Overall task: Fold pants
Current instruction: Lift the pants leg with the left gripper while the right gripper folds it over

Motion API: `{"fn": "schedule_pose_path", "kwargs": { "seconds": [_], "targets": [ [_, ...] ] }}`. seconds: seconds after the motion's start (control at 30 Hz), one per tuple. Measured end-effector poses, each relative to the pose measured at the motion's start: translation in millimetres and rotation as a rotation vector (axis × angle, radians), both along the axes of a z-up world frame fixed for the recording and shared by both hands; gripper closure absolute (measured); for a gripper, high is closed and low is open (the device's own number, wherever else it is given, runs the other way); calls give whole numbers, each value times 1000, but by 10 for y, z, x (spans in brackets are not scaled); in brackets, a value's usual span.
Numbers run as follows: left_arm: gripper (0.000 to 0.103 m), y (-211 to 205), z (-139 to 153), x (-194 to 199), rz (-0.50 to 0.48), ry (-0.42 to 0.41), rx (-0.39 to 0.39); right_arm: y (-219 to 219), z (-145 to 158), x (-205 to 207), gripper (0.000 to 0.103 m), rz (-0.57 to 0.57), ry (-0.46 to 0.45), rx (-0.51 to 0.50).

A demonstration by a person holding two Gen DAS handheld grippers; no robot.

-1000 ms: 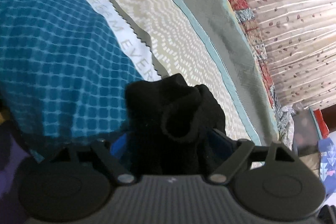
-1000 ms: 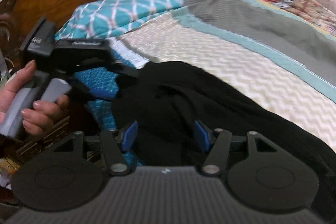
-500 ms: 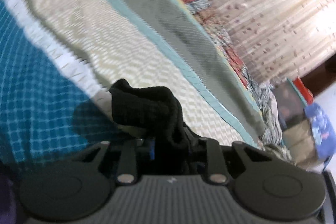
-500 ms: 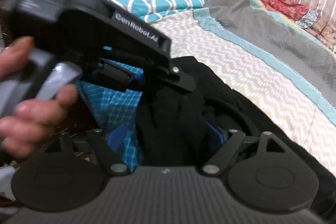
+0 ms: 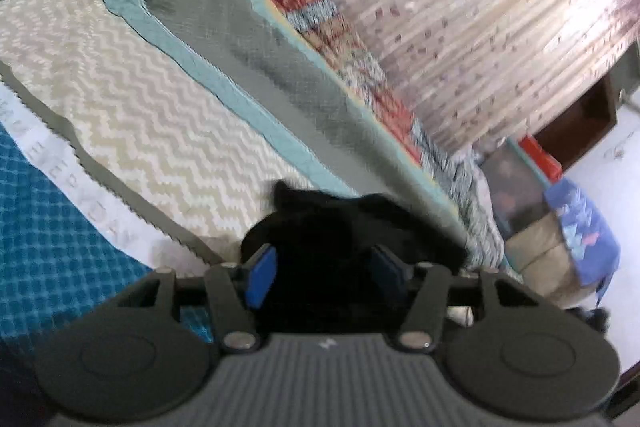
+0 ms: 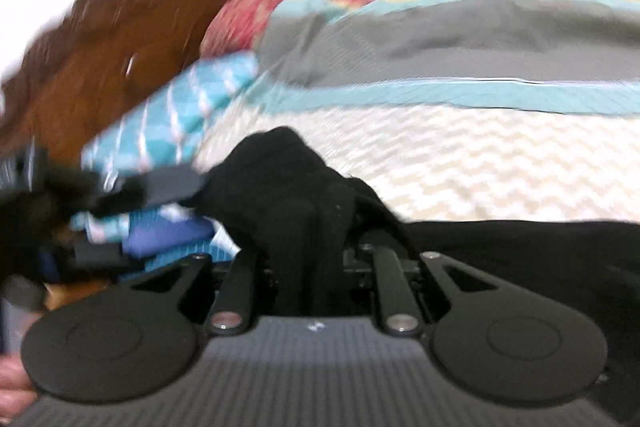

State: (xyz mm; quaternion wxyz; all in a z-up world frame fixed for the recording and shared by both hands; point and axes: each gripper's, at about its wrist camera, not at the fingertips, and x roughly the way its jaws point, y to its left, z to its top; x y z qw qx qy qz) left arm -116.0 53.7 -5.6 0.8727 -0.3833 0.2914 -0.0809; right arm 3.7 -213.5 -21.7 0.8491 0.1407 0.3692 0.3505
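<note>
The black pants lie bunched on the bed. In the left wrist view my left gripper has its blue pads apart, with black cloth lying between them. In the right wrist view my right gripper is shut on a bunched fold of the pants, and the rest of the cloth trails to the right. The left gripper shows blurred at the left of that view, close to the same bunch.
The bed has a beige zigzag cover, a teal checked part, a grey and teal blanket and a teal pillow. A wooden headboard stands behind. A curtain and boxes are beyond the bed.
My left gripper has opened from its grip on the cloth and swung toward the bed's far side. My right gripper has closed on the bunched pants and turned toward the headboard.
</note>
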Motion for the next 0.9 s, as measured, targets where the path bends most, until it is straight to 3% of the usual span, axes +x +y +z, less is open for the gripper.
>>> {"fn": "schedule_pose_path", "kwargs": {
  "seconds": [0.1, 0.23, 0.43, 0.53, 0.6, 0.67, 0.77, 0.8, 0.83, 0.9],
  "targets": [
    [50, -250, -56, 150, -46, 9, -25, -692, 11, 69, 84, -143, 41, 59],
    [50, -766, -204, 429, -160, 65, 18, -1520, -70, -28, 83, -301, 78, 66],
    [50, -1472, -496, 659, -288, 172, 155, -2294, -470, -400, 79, -420, 181, 59],
    [50, -1657, -623, 695, -298, 238, 255, -2511, -748, -442, 78, -411, 334, 139],
    [50, -1667, -661, 668, -300, 248, 262, -2632, -822, -545, 64, -419, 416, 276],
    [47, -1680, -673, 679, -296, 267, 279, -2770, -869, -578, 62, -419, 462, 391],
    [47, -1676, -663, 694, -274, 310, 311, -2811, -885, -562, 54, -376, 511, 441],
    [47, -1648, -668, 686, -269, 308, 306, -2841, -899, -591, 37, -371, 532, 463],
    [46, -1622, -674, 679, -264, 306, 299, -2915, -883, -630, 26, -370, 535, 483],
    [45, -1605, -691, 674, -259, 318, 292, -3077, -879, -715, 25, -378, 540, 524]
  ]
}}
